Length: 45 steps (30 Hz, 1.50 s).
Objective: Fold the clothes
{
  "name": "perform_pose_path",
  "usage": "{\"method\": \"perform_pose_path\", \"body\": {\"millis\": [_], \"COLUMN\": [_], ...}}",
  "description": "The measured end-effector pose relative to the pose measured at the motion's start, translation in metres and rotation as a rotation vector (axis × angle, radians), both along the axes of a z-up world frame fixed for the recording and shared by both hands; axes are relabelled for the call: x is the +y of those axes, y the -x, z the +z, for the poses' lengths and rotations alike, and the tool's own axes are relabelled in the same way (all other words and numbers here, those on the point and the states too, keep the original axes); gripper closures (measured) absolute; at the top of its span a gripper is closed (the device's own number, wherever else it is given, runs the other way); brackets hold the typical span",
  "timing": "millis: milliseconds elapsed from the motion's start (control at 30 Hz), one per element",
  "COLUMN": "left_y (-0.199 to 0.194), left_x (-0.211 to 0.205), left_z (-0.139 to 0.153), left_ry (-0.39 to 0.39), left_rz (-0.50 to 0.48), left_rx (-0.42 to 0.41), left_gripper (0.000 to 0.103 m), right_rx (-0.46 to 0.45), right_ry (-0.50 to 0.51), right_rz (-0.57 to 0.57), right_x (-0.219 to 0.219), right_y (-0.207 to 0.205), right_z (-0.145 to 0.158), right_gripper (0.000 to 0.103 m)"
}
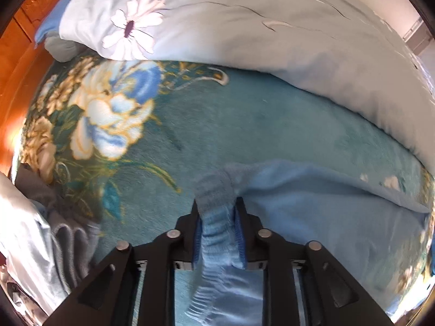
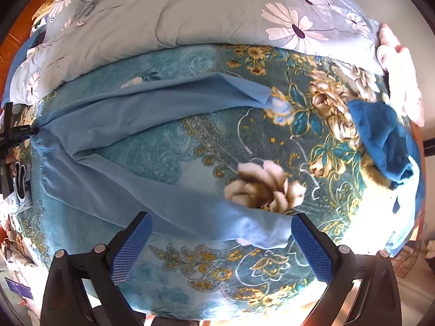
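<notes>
The blue pants (image 2: 114,125) lie flat on the bed (image 2: 223,279), their long way running across from left to right. The left tongs (image 1: 217,212) are clamped on the stretchy waist (image 1: 217,228) at the left end. The right tongs (image 2: 221,244) hang wide apart, holding nothing, just over the end of the near leg (image 2: 258,231), so the right hand is nearer to it. The pillow (image 2: 168,19) sits behind. Beside the legs, the bed has open room.

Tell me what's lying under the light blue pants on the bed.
The light blue pants lie spread on a teal floral blanket, waistband pinched in the left gripper. Whatever lies beneath the blanket is covered and cannot be seen.
</notes>
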<state>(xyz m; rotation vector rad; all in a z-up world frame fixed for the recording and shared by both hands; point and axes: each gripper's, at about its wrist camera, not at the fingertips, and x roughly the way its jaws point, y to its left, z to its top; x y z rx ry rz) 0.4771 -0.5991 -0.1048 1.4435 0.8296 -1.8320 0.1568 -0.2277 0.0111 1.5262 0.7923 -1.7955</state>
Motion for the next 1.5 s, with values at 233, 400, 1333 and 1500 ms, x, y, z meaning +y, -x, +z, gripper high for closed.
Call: {"method": "perform_pose_path", "body": {"millis": [233,400,1333,1500], "left_y": [-0.048,-0.107,-0.139,-0.132], "left_x": [0.019,0.064,0.101,0.094], "left_z": [0.013,-0.014,-0.074,-0.072], "left_ry": [-0.039,-0.161,-0.462,-0.473], "left_rz": [0.195,0.375,0.781,0.835], "left_rx": [0.129,0.126,0.336,0.371], "left_gripper": [0.045,0.044,0.085,0.092], "right_rx": [0.008,-0.045,-0.507,-0.524], "right_ry": [0.046,0.097,0.315,0.335], "right_rz": [-0.006,-0.14,-1.062,-1.083], "right_x": [0.008,0.035,0.189,0.183], "right_y": [-0.008,-0.002,0.069,0.08], "right_z": [0.002,-0.019,-0.17,-0.167], "right_gripper": [0.0,0.0,0.042,0.091]}}
